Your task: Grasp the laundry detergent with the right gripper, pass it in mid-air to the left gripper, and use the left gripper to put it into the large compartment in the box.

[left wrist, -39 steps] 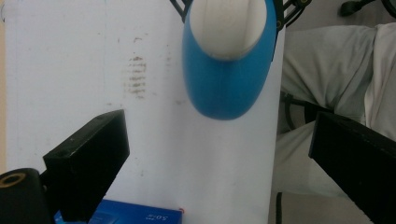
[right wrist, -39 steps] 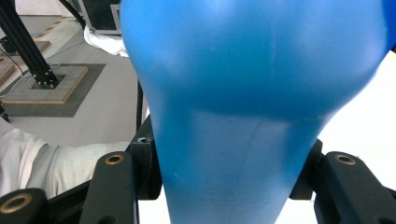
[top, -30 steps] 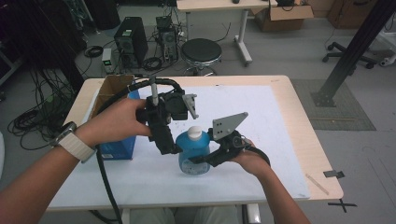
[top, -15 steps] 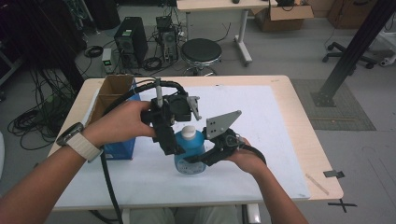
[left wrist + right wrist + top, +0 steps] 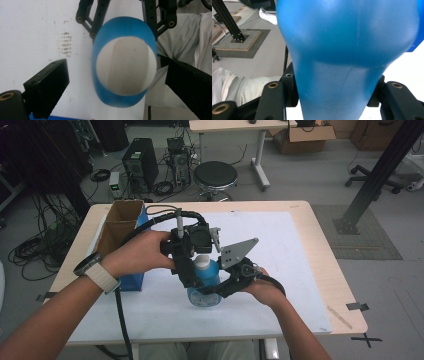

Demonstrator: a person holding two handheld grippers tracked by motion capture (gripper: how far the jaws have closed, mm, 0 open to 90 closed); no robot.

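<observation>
Since the prior frame, left tool had lowered from above over the white cap of the blue bottle, jaws wide either side, while right tool clamped the bottle's body upright on the tabletop.

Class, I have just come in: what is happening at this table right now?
A person works with a gripper in each hand. The right gripper is shut on a blue bottle that stands on the white table cover. The left gripper hangs above the bottle's white cap, jaws open on either side of it, not touching. An open cardboard box stands at the table's left edge.
</observation>
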